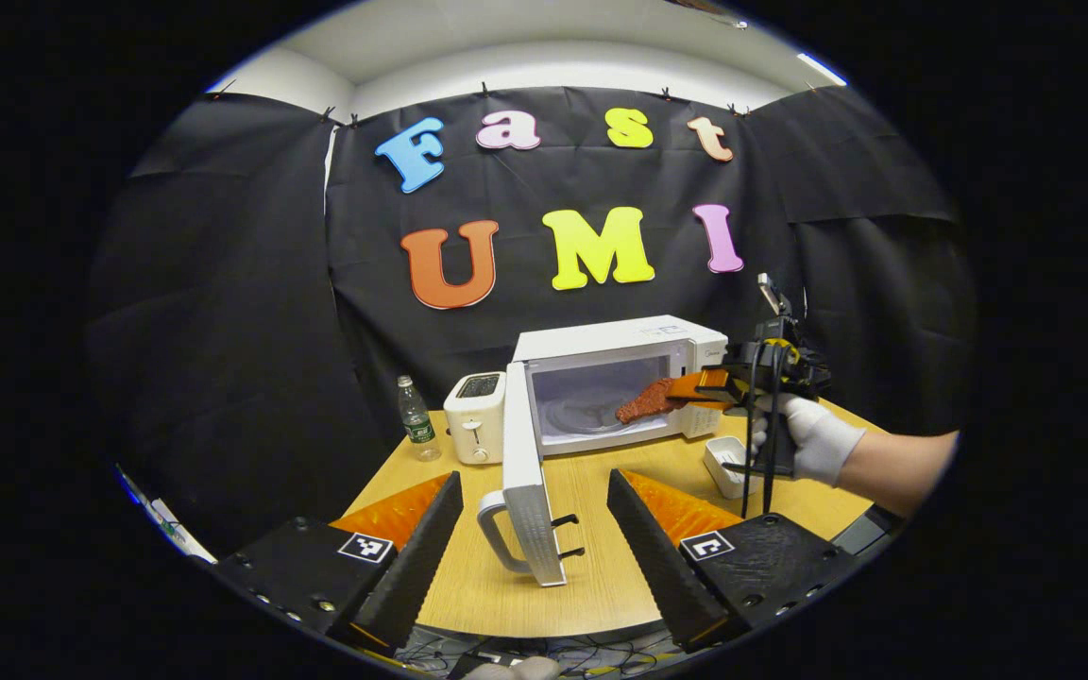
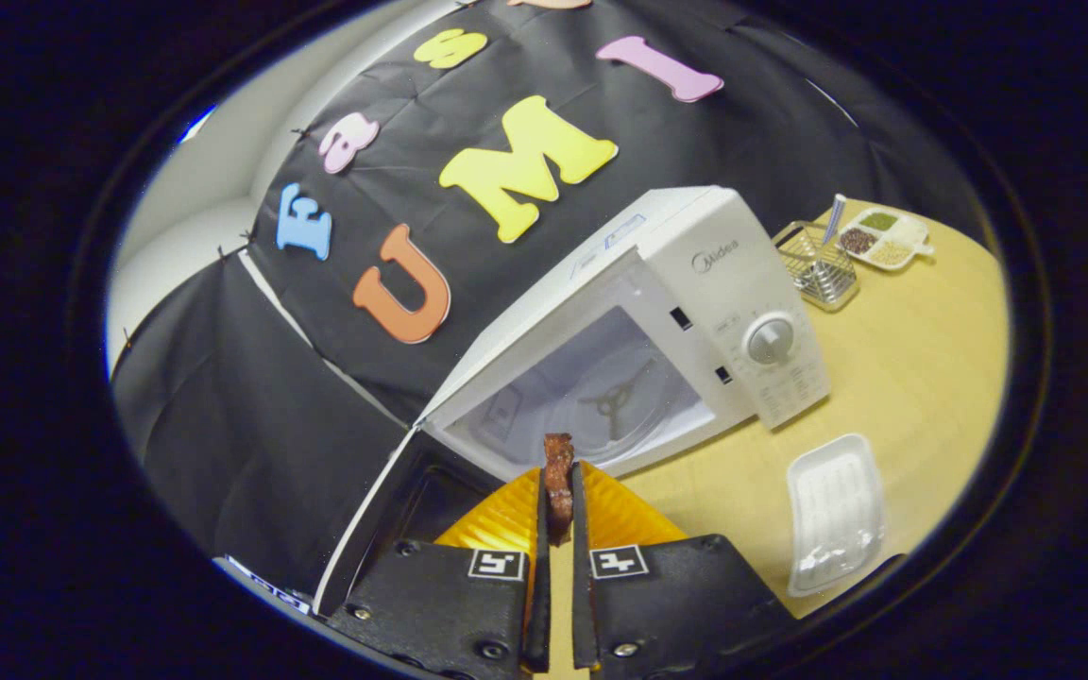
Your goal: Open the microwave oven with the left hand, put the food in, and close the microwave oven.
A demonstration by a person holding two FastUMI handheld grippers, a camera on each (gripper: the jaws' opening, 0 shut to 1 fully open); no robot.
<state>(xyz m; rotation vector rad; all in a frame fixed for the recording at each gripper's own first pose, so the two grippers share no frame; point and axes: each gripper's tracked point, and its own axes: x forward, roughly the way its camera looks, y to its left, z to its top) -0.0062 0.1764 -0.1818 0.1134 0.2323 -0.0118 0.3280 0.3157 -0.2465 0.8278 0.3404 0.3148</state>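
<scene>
A white microwave (image 1: 643, 345) stands at the back of the wooden table, its door (image 1: 527, 491) swung wide toward me. My left gripper (image 1: 535, 515) is open, its fingers on either side of the door's edge and handle, touching neither. Farther off, a gloved hand holds my right gripper (image 1: 709, 387), shut on a flat reddish-brown piece of food (image 1: 643, 401) at the mouth of the cavity. In the right gripper view, the food (image 2: 558, 482) sticks out between the closed fingers of the right gripper (image 2: 558, 515), in front of the microwave (image 2: 695, 283) and its glass turntable (image 2: 615, 397).
A white toaster (image 1: 475, 416) and a plastic bottle (image 1: 416, 420) stand left of the microwave. An empty white tray (image 2: 832, 510) lies on the table (image 2: 931, 359) by the control panel. A wire basket (image 2: 818, 264) and a divided dish (image 2: 884, 238) sit behind it.
</scene>
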